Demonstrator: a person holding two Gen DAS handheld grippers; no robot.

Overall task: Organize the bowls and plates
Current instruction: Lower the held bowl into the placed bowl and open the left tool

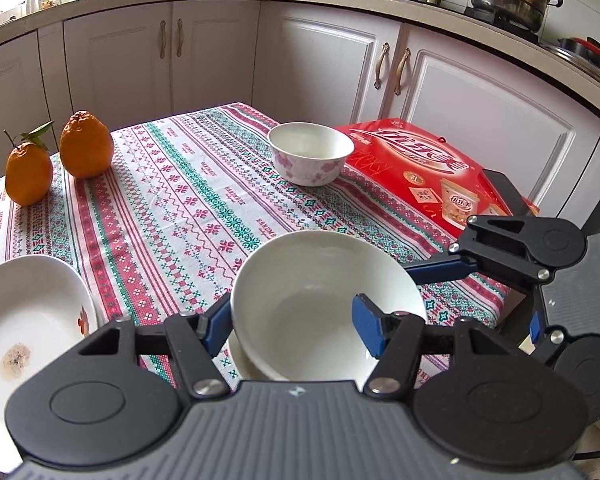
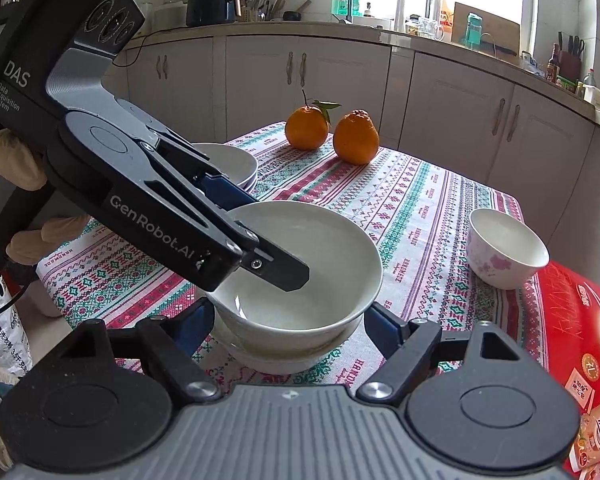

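Note:
A plain white bowl (image 1: 324, 280) (image 2: 304, 264) sits nested in another white bowl (image 2: 276, 354) near the table's front edge. My left gripper (image 1: 292, 328) straddles its near rim, one finger inside (image 2: 280, 270) and one outside; the jaws look closed on the rim. My right gripper (image 2: 288, 320) is open, its fingers on either side of the bowl stack, not touching that I can see. A floral bowl (image 1: 310, 154) (image 2: 506, 250) stands farther back. White plates (image 1: 24, 320) (image 2: 236, 164) lie at the left.
Two oranges (image 1: 56, 160) (image 2: 332, 130) sit at the far left of the patterned tablecloth (image 1: 172, 208). A red box (image 1: 424, 168) (image 2: 580, 332) lies at the right edge. Kitchen cabinets stand behind the table.

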